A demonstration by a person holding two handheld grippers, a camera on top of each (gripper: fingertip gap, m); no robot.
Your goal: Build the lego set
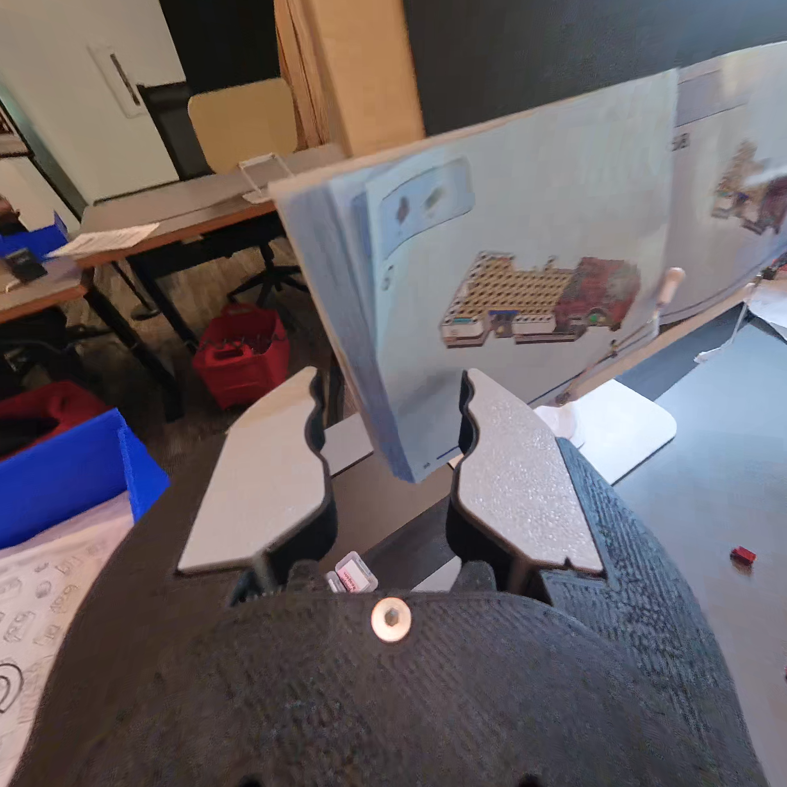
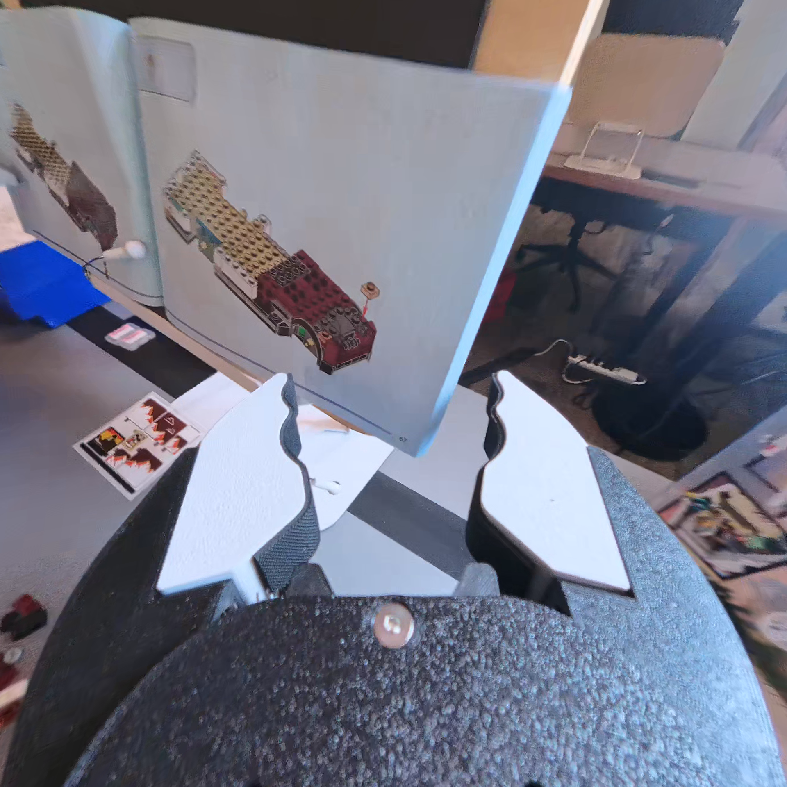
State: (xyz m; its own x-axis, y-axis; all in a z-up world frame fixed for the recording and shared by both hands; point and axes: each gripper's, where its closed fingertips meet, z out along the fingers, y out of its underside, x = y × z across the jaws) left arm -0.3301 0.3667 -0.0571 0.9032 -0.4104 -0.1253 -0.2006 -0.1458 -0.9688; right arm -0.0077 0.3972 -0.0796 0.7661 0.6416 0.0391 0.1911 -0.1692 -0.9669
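Observation:
An open instruction booklet [image 1: 532, 238] with pictures of a brick-built model stands upright on a white stand [image 1: 617, 430] on the grey table. My left gripper [image 1: 391, 374] is open. The lower corner of the booklet's left stack of pages hangs between its fingers, and a gap shows beside the left finger [image 1: 277, 447]. My right gripper [image 2: 392, 377] is open wide. The lower corner of the booklet's right page [image 2: 340, 191] hangs between its fingers, clear of the right finger [image 2: 541, 489].
A blue bin [image 1: 64, 472] and a printed sheet [image 1: 42, 596] lie at my left. A small clear box [image 1: 355, 577] sits under the left gripper. A red brick [image 1: 743, 555], a sticker sheet [image 2: 136, 443] and dark bricks [image 2: 23, 615] lie on the table. The table edge drops to the floor behind.

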